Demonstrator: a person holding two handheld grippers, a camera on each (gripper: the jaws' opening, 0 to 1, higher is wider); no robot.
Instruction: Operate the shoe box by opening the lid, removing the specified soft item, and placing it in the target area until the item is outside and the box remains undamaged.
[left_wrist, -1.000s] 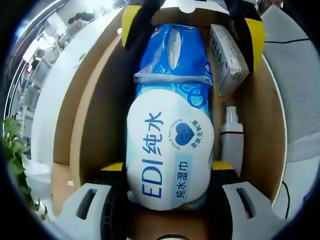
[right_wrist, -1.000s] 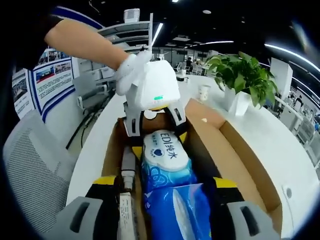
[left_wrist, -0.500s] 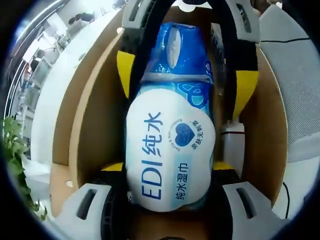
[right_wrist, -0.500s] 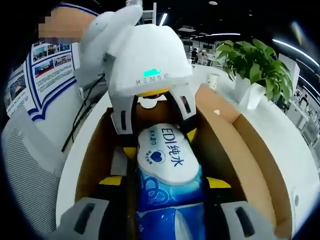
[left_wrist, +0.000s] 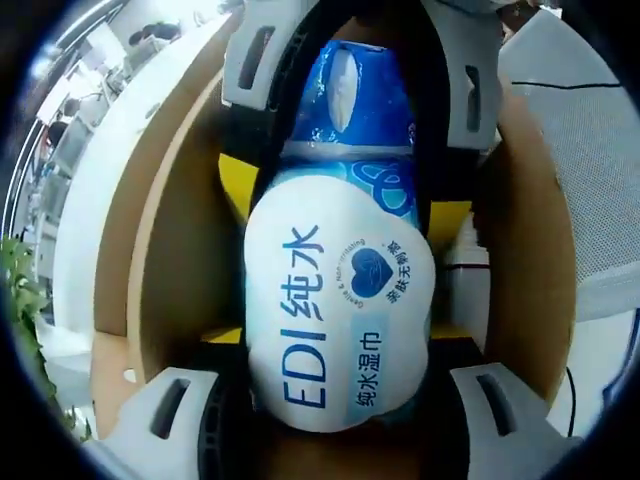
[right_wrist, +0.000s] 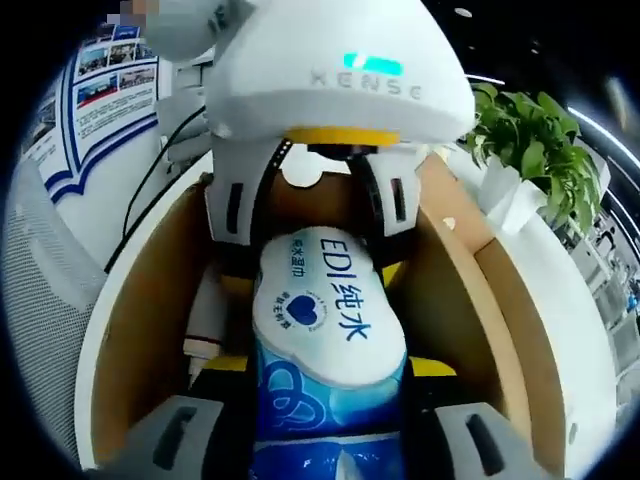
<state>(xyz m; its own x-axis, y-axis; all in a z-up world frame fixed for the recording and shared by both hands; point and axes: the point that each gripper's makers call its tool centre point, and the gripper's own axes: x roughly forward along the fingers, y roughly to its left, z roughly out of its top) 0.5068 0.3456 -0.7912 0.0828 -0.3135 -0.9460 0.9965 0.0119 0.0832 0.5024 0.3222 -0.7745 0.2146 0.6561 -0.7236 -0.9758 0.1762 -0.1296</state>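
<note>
Inside the open brown cardboard shoe box (left_wrist: 160, 260), a soft blue-and-white pack of wet wipes (left_wrist: 340, 320) lies lengthwise. Both tools face each other over it: the left gripper (left_wrist: 335, 350) has its jaws pressed against the near end's sides, while the right gripper (right_wrist: 325, 400) clamps the pack's opposite end. Beside the pack, a white bottle (left_wrist: 465, 285) rests against the box wall.

The wipes pack (left_wrist: 338, 300) and both grippers' jaws crowd the shoe box (left_wrist: 165, 250), leaving little room.
</note>
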